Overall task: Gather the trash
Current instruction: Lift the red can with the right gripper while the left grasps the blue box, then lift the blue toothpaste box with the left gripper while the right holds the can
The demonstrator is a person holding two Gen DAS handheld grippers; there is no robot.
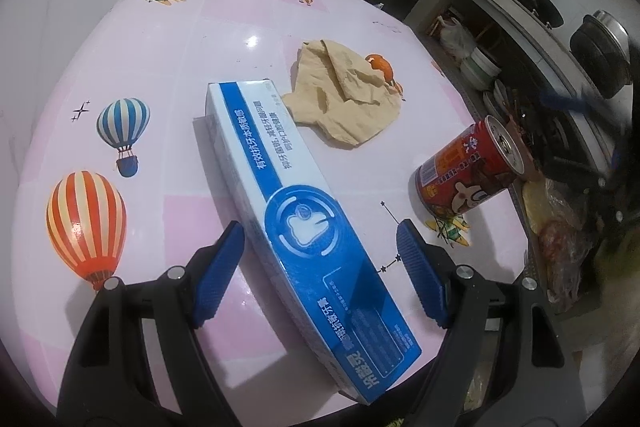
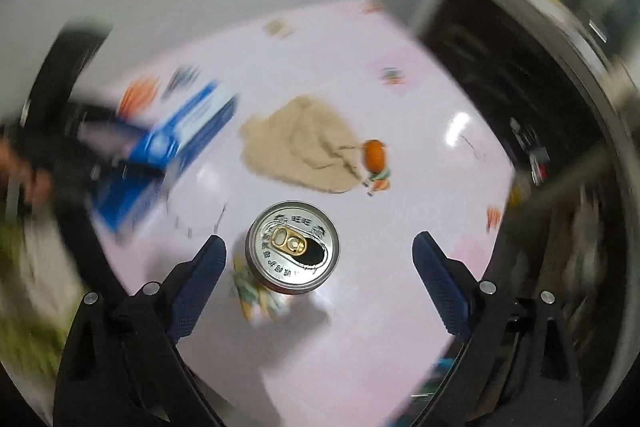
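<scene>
Blue pads of both hand-held grippers are bracketing trash, nothing collected yet.
Left hand-held gripper (image 1: 320, 255) is standing wide around the toothpaste box (image 1: 296, 211), pads not touching; right hand-held gripper (image 2: 316, 267) is gaping around the upright can (image 2: 293, 247) near the surface (image 1: 168, 39) edge. Crumpled tissue (image 1: 344, 95) is lying mid-surface, untouched.

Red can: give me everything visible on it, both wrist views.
The red can is a metal drink can with a printed red label showing a cartoon figure and text. Its silver top carries a gold pull tab, and the mouth is already open. It stands upright on the pink table, near the edge, over a printed plane. The right gripper hangs above it, open, touching nothing. The tan napkin lies apart.
</scene>
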